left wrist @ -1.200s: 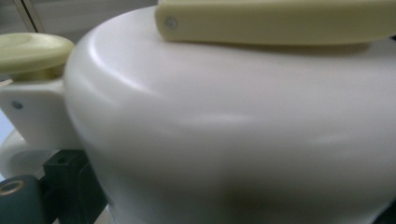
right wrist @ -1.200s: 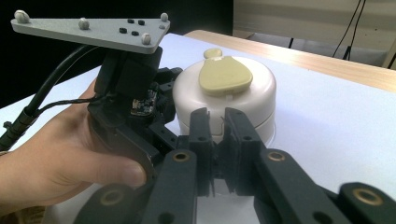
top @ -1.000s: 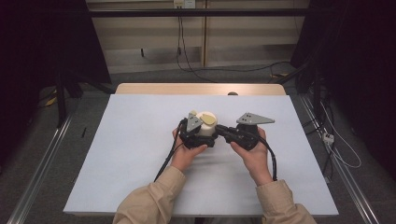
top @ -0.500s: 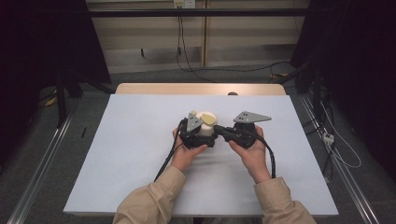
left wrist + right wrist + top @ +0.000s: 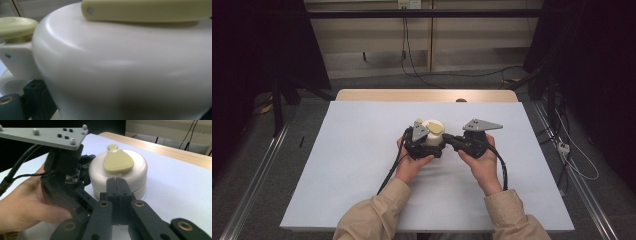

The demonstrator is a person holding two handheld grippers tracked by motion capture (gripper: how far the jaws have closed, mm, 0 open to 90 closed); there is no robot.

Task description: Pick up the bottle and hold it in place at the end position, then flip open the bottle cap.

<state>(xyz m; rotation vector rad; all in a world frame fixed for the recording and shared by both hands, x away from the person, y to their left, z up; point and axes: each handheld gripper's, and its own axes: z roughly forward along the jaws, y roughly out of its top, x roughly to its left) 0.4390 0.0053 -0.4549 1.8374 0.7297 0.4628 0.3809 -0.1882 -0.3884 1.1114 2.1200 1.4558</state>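
Two grippers, left gripper [image 5: 428, 148] and right gripper [image 5: 451, 141]; one white round container [image 5: 432, 134]; one table [image 5: 352, 165].

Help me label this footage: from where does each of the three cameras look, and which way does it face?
High view: above the person's side, looking forward and down on the table; both forearms, the left gripper and the right gripper show.
Left gripper view: on the left gripper, pressed close to the white container.
Right gripper view: on the right gripper, jaws together, facing the container and the left hand.
Shared: the container's pale yellow lid flap appears in both gripper views.
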